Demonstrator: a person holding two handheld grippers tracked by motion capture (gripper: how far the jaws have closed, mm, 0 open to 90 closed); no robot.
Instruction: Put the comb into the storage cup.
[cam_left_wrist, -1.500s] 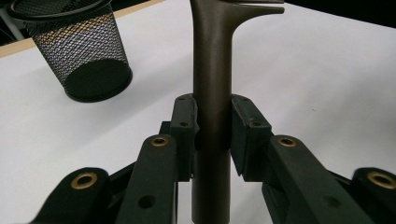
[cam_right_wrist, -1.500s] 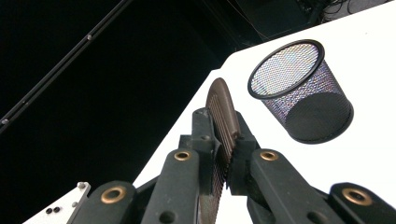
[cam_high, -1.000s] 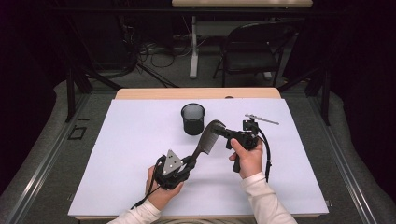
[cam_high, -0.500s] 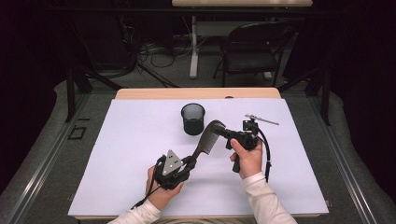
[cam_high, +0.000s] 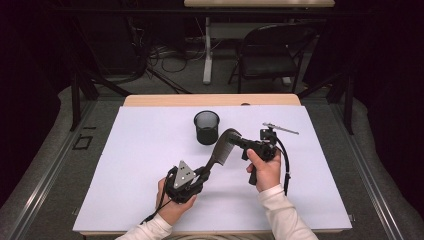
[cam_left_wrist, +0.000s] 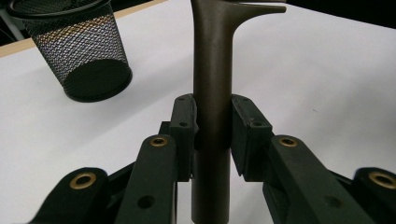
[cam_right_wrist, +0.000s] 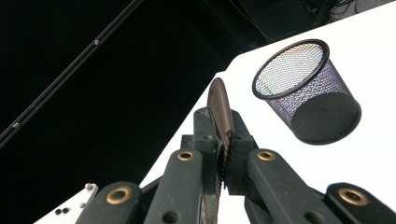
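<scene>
In the high view a dark comb (cam_high: 223, 147) hung above the middle of the white table (cam_high: 125, 165), held at both ends: the left tongs (cam_high: 206, 172) gripped its handle from seven o'clock, and the right tongs (cam_high: 239, 141) were clamped on its toothed head from three o'clock. That view gave the layout but not the contact. The left gripper view showed the pads pressed on either side of the comb's round brown handle (cam_left_wrist: 212, 107), which ran straight up between them to the flared head at twelve o'clock. The right gripper view showed the comb edge-on (cam_right_wrist: 220, 112), a thin toothed blade pinched between the closed tongs, its tip pointing to twelve o'clock. A black mesh cup (cam_high: 206, 127) stood upright on the table at about eleven o'clock from the comb, near it but apart, with nothing between them; it sat at ten o'clock in the left gripper view (cam_left_wrist: 77, 51) and at two o'clock in the right gripper view (cam_right_wrist: 306, 91). A folding chair (cam_high: 272, 52) stood on the floor beyond the table's far edge.
</scene>
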